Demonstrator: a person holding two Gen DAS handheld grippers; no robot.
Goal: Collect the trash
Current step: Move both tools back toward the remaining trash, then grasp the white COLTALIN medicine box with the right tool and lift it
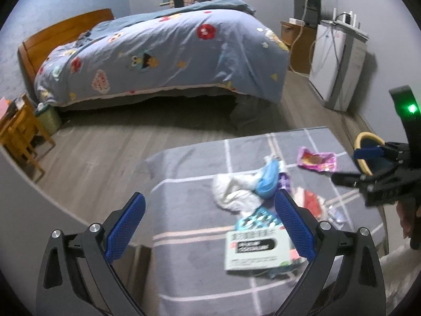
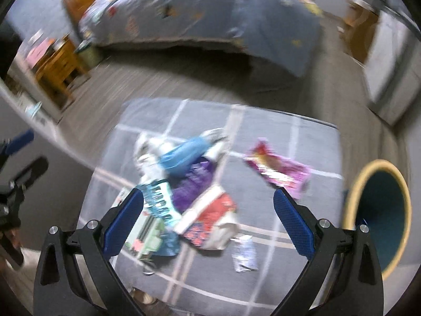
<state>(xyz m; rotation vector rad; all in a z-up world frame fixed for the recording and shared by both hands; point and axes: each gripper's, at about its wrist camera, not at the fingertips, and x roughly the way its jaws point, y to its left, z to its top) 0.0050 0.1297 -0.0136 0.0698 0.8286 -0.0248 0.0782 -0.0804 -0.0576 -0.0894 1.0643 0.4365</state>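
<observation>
Two views logged. Left wrist view: left gripper (image 1: 209, 223) spread wide with nothing between its blue pads (image 1: 126, 226), held above a grey checked table cover (image 1: 184, 184). The trash sits on this cover from centre toward 3 o'clock: a crumpled white tissue wad (image 1: 234, 192) touching a blue wrapper (image 1: 268, 181), a pale green box with a black label (image 1: 256, 250) at about 5 o'clock just beside the right-hand pad, and a pink snack packet (image 1: 317, 160) lying apart at 2 to 3 o'clock. Right gripper (image 1: 350, 166) enters at 3 o'clock, jaws parted and empty; a yellow-rimmed bin (image 1: 364, 152) shows partly behind it. A bed with a blue cartoon quilt (image 1: 168, 55) fills 12 o'clock; a wooden stool (image 1: 21, 131) sits at 9 o'clock. Right wrist view, motion-blurred: right gripper (image 2: 209, 223) wide open, holding nothing, above the same cover (image 2: 289, 210). The pile lies at centre: blue wrapper (image 2: 184, 155), purple packet (image 2: 194, 184), red and white wrapper (image 2: 213, 216), green box (image 2: 147, 234) beside the left-hand pad. Pink snack packet (image 2: 279, 169) sits apart at 2 o'clock; a small clear wrapper (image 2: 244, 252) at 5 o'clock. The bin (image 2: 379, 216), teal inside, stands beside the cover's edge at 3 to 4 o'clock. Left gripper (image 2: 21, 155) appears at 9 o'clock, jaws parted.
</observation>
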